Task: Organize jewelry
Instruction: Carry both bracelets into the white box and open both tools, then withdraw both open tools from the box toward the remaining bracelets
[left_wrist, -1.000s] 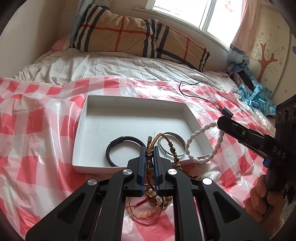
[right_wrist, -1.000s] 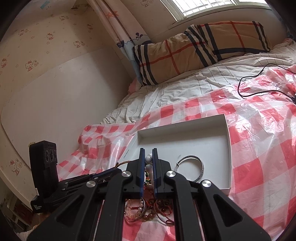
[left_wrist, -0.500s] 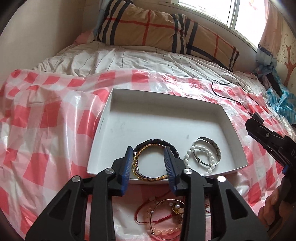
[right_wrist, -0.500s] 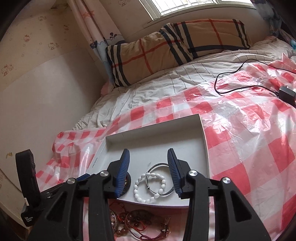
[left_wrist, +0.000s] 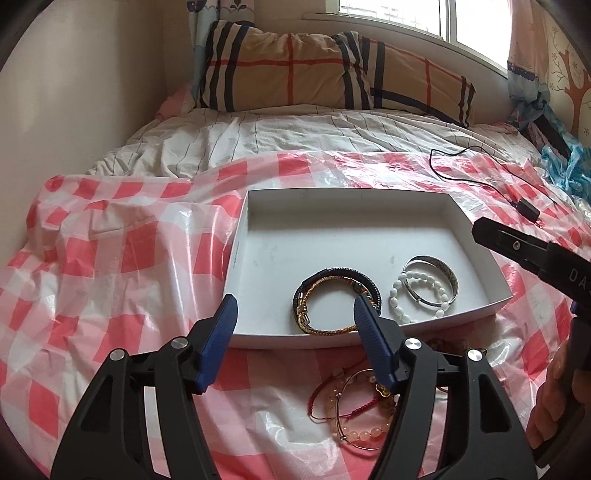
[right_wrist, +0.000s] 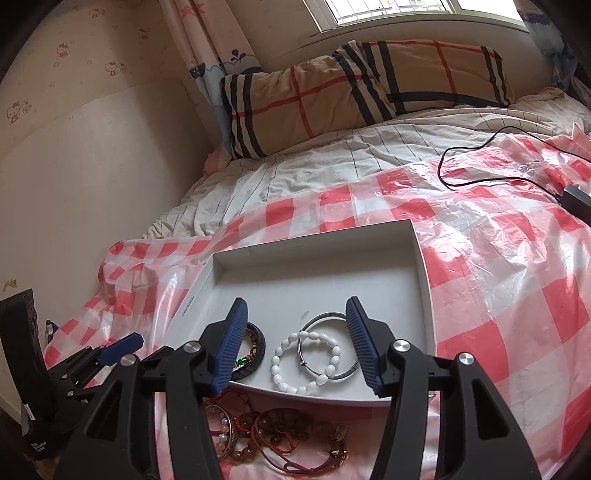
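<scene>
A shallow white box (left_wrist: 332, 221) (right_wrist: 421, 266) lies on the red-checked plastic sheet. Inside it rest a dark braided bracelet (left_wrist: 369, 282) (right_wrist: 260, 341) with a gold cord bracelet (left_wrist: 321, 326) over it, a white bead bracelet (left_wrist: 397, 291) (right_wrist: 284, 347) and a silver bangle (left_wrist: 443, 269) (right_wrist: 321, 317). A tangle of red-cord and bead bracelets (left_wrist: 351, 398) (right_wrist: 280, 439) lies on the sheet just before the box. My left gripper (left_wrist: 295, 314) hangs over the box's near edge, jaws opening, nothing between them. My right gripper (right_wrist: 295, 314) hovers over the white beads, jaws opening, gripping nothing.
A plaid pillow (left_wrist: 314, 70) and striped white bedding (left_wrist: 258, 140) lie behind the sheet, under a window. A black cable with an adapter (left_wrist: 528, 208) (right_wrist: 576, 195) crosses the sheet at the right. A person's hand (left_wrist: 554, 398) holds the right gripper's handle.
Both grippers were shut on bracelets a second ago; both have opened, and the gold cord and white bead bracelets now lie in the box. Both views have tilted.
</scene>
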